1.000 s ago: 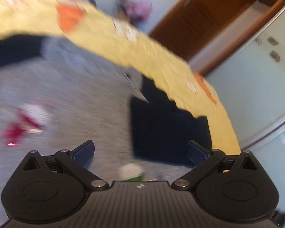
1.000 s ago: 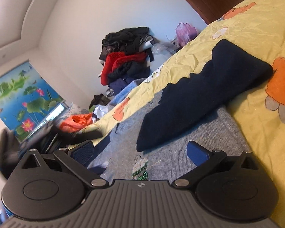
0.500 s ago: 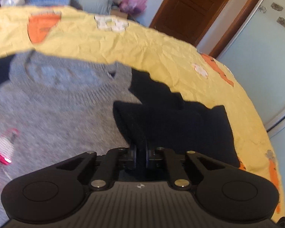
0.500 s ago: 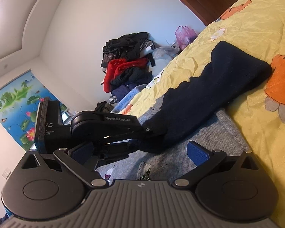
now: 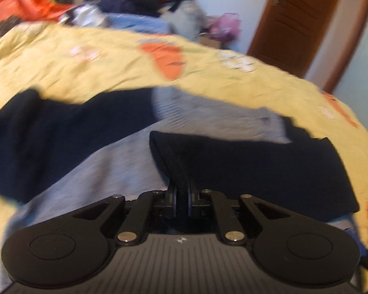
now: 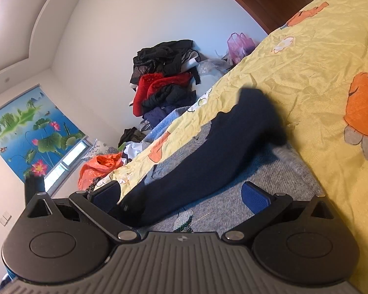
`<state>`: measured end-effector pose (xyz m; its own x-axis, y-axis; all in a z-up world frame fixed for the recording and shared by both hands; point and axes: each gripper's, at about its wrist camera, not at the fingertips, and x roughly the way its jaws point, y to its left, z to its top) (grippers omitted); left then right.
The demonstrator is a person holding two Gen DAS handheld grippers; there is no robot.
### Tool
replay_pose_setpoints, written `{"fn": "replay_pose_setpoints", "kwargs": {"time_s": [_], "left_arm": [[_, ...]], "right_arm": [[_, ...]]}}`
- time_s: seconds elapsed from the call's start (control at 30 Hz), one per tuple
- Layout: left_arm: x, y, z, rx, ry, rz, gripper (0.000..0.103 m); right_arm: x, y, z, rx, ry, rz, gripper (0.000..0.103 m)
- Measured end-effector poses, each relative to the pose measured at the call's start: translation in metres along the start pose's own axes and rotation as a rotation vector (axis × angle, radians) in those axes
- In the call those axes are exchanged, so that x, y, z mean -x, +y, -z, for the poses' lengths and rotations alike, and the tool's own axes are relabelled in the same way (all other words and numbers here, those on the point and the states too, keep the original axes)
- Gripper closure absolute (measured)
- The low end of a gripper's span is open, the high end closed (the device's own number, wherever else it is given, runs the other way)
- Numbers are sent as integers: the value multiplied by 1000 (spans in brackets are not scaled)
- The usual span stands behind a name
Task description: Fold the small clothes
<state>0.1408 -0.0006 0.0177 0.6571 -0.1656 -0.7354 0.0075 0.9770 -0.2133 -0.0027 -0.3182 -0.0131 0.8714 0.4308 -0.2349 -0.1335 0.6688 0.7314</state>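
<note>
A small grey knit sweater [image 5: 115, 161] with navy sleeves lies flat on a yellow bedspread [image 5: 90, 68]. My left gripper [image 5: 181, 199] is shut on the cuff of the right navy sleeve [image 5: 257, 169], which is folded across the grey body. The other navy sleeve [image 5: 44, 132] lies spread at the left. In the right wrist view the same navy sleeve [image 6: 208, 156] stretches across the grey sweater [image 6: 269, 183]. My right gripper [image 6: 181, 196] is open and empty just above the sweater, its blue pads [image 6: 256, 197] wide apart.
A pile of dark and red clothes [image 6: 164, 80] sits against the far wall beyond the bed. An orange bag [image 6: 98, 169] and a pink bag [image 6: 239, 42] lie near it. A brown wooden door [image 5: 299, 22] stands at the right.
My left gripper closed on the navy sleeve cuff and has pulled it leftward across the grey body. The right gripper stays open, nearly still.
</note>
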Motion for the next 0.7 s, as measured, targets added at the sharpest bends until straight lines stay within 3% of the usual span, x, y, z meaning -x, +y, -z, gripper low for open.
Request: {"fn": "replay_pose_setpoints", "kwargs": {"time_s": [0.13, 0.27, 0.37, 0.43, 0.47, 0.53, 0.6, 0.7], "left_arm": [[4, -1, 6, -45, -29, -26, 95], [12, -32, 14, -163, -124, -177, 90], [28, -53, 28, -260, -266, -122, 88], [23, -59, 31, -289, -245, -24, 73], [15, -60, 30, -285, -199, 16, 59], [2, -56, 32, -256, -163, 16, 51], [-6, -49, 39, -257, -176, 19, 29], [-9, -47, 36, -242, -160, 71, 16]], "right_arm": [[-1, 1, 1, 7, 3, 2, 0], [0, 1, 0, 7, 4, 1, 0], [-1, 1, 0, 8, 4, 2, 0], [0, 1, 0, 9, 5, 3, 0], [-1, 0, 0, 9, 5, 2, 0], [-1, 1, 0, 9, 6, 2, 0], [0, 1, 0, 13, 8, 3, 0], [-1, 2, 0, 16, 11, 5, 1]]}}
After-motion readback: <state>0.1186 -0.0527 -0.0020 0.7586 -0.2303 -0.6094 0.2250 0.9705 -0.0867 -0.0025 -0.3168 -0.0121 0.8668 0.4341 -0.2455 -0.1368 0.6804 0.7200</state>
